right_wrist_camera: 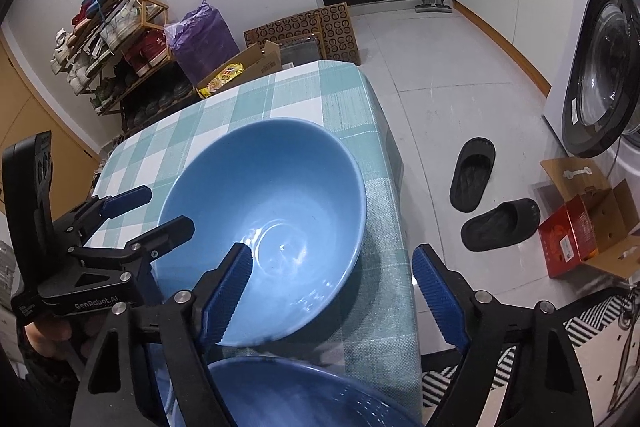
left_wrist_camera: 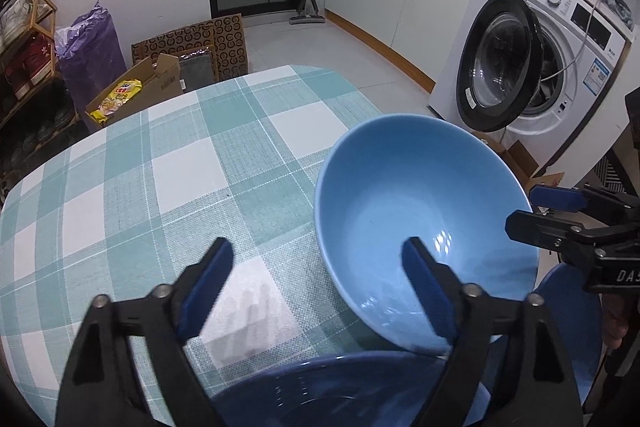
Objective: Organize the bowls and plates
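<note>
Straddling the near rim of the light blue bowl (left_wrist_camera: 424,227), my left gripper (left_wrist_camera: 318,291) has one blue pad inside the basin and the other outside over the cloth; the jaws stand apart, and I see no pad pressing on the wall, so I read it as released. My right gripper (right_wrist_camera: 332,299) does likewise from the other side: its left finger lies over the bowl's inside, its right finger hangs beyond the table edge, with the jaws parted and gripping nothing that I can make out. Each gripper shows in the other's camera, flanking the bowl, which looks tilted and seems to rest on the green-and-white checked tablecloth (left_wrist_camera: 160,167) near the table's right edge. Just below it, nearest both cameras, sits a darker blue bowl (left_wrist_camera: 340,391), and in the left wrist view a blue plate (left_wrist_camera: 572,311) peeks out beneath the right gripper. Farther out I see a washing machine (left_wrist_camera: 532,67) with its door open, two black slippers (right_wrist_camera: 486,193) on the tiled floor, a shoe rack (right_wrist_camera: 116,43), a purple bag (right_wrist_camera: 202,39) and cardboard boxes (right_wrist_camera: 588,223).
</note>
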Motion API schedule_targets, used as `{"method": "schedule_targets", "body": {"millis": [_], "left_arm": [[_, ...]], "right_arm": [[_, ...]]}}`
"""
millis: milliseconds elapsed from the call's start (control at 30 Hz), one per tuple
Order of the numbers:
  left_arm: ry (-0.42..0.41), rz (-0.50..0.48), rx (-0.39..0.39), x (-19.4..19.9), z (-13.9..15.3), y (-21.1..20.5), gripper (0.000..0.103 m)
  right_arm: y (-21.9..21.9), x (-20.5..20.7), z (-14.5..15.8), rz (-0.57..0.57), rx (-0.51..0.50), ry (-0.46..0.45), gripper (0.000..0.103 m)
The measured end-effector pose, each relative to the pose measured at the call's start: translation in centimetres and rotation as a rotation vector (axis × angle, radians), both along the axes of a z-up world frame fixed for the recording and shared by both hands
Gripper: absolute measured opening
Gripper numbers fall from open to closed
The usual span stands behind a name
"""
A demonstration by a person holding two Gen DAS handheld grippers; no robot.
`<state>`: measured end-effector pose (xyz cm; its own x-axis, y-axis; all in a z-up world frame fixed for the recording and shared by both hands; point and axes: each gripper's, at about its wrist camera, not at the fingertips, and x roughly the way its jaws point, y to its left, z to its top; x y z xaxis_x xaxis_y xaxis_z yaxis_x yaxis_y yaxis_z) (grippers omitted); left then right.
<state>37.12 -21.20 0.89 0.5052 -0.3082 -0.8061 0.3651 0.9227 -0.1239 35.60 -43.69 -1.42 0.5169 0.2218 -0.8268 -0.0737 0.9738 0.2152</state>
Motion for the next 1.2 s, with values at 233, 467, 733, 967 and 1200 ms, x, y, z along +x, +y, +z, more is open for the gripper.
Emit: {"method": "schedule_targets", "body": {"millis": [233, 467, 733, 967, 1200], "left_arm": [[0.041, -0.008, -0.015, 0.2, -0.8, 0.1, 0.046], [0.037, -0.015, -0.036, 0.0, -0.7, 0.2, 0.035], [0.02, -0.052, -0.03, -0.2, -0.5, -0.4, 0.022], [0.013, -0.065, -0.02, -0.1, -0.6, -0.7, 0.022], [0.012, -0.07, -0.028, -0.3, -0.5, -0.8, 0.022]], "right_arm": [[0.2, 0.1, -0.7, 0.008, -0.012, 0.019, 0.054], [0.5, 0.2, -0.9, 0.027, -0.011, 0.022, 0.035], [0.6, 0.1, -1.0, 0.035, -0.029, 0.022, 0.024], [0.6, -0.2, -1.0, 0.038, -0.055, 0.009, 0.02], [0.7, -0.3, -0.9, 0.04, -0.062, 0.003, 0.02]]}}
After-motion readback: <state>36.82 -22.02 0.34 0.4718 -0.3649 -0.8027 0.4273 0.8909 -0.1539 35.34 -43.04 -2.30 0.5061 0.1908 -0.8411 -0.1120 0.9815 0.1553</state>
